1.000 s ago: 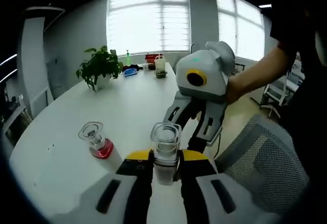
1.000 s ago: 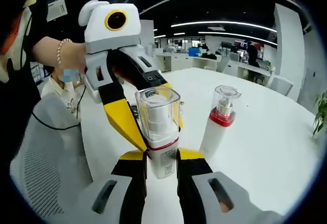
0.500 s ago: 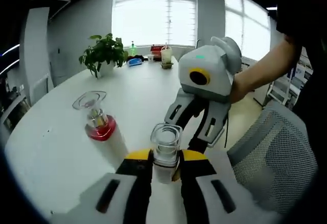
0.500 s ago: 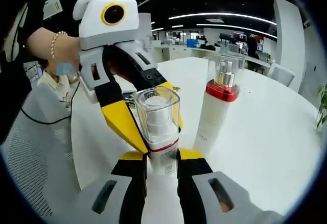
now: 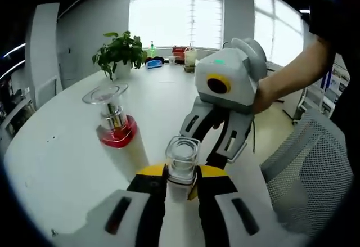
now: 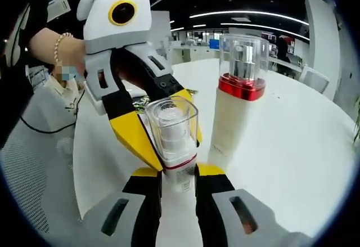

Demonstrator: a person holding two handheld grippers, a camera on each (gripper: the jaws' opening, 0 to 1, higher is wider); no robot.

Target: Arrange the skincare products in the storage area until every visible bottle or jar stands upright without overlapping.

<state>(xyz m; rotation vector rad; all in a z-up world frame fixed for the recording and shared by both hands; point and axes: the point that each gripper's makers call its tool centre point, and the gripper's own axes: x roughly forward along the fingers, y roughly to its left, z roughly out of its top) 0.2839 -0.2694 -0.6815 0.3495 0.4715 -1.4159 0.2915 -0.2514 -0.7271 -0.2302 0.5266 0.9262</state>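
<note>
A small white bottle [image 5: 181, 161] with a square clear cap and a red band [image 6: 175, 146] stands upright between both pairs of jaws. My left gripper [image 5: 181, 182] is shut on its lower body. My right gripper [image 6: 178, 183] is shut on the same bottle from the opposite side. In the left gripper view the right gripper [image 5: 207, 150] reaches in from the right. In the right gripper view the left gripper [image 6: 176, 150] has its yellow fingers [image 6: 135, 137] flanking the bottle. A taller white pump bottle [image 5: 117, 137] with a red collar and clear cap [image 6: 241, 61] stands upright close beside the held bottle.
The white table [image 5: 56, 146] runs back to a potted plant [image 5: 121, 50] and several small items [image 5: 185, 58] by the window. A grey mesh chair [image 5: 306, 168] stands at the table's edge, and a mesh chair [image 6: 34, 162] appears at the left of the right gripper view.
Both grippers have carried the small bottle closer to the tall pump bottle, which now looms larger in both views. Both grips are unchanged.
</note>
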